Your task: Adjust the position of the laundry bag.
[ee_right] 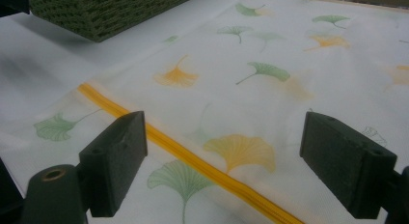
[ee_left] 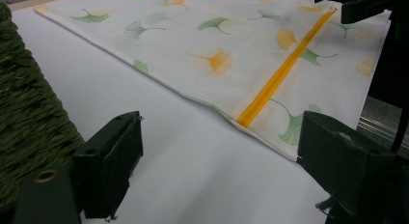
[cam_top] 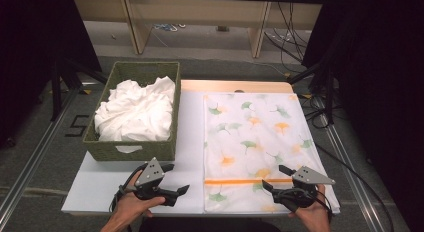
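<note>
I held both grippers spread and empty at the table's point(cam_top: 125, 192) near edge, the right gripper point(cam_top: 278, 178) over the flat bag point(cam_top: 255, 142), its zipper point(cam_top: 250, 181) running crosswise toward the left gripper point(cam_top: 172, 178), beside the basket point(cam_top: 130, 150).

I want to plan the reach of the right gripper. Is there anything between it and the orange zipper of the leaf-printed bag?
Nothing visible stands in the way. The right gripper is open above the near end of the bag, and the orange zipper runs uncovered between its jaws. The basket of white cloth stands off to the left.
</note>
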